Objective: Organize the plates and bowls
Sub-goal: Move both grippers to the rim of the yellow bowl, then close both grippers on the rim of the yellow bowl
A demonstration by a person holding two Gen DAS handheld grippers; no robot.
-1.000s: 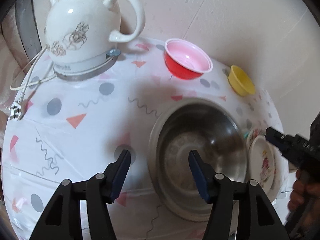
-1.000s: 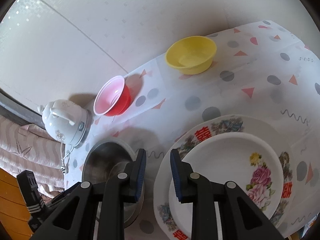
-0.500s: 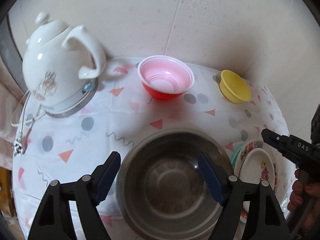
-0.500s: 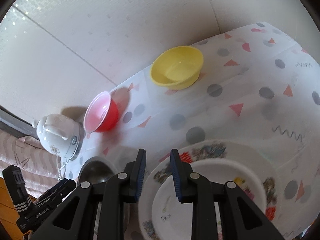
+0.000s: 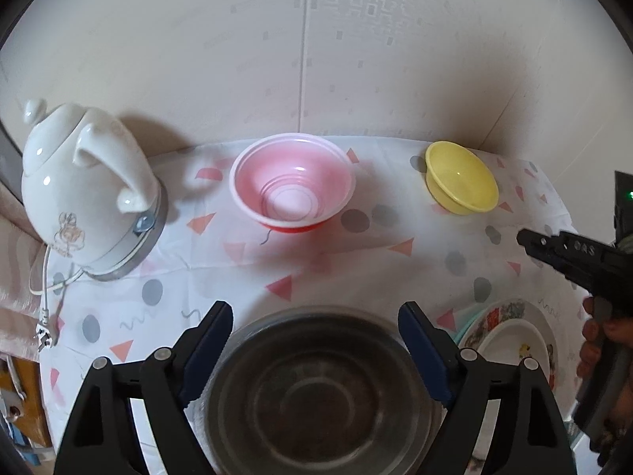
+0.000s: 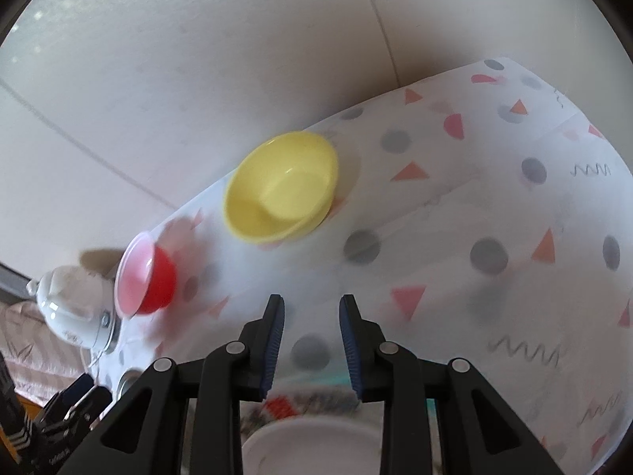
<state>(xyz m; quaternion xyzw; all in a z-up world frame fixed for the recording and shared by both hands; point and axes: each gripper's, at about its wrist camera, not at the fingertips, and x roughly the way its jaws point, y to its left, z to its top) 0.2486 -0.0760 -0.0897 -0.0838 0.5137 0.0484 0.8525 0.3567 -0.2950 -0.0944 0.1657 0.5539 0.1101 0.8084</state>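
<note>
Spotty tablecloth covered table by pale wall. Big metal bowl sat at near edge, under left gripper; jaws wide apart, opening, nothing held. Red bowl stood behind metal bowl, near wall. Yellow bowl stood right of red bowl. Flower plates lay just right of metal bowl. White kettle stood far left. Right gripper hung above plates, jaws a little apart, opening, empty.

Both cameras sit on the claws and look down at the tabletop from close up. Both see the yellow bowl and red bowl.
</note>
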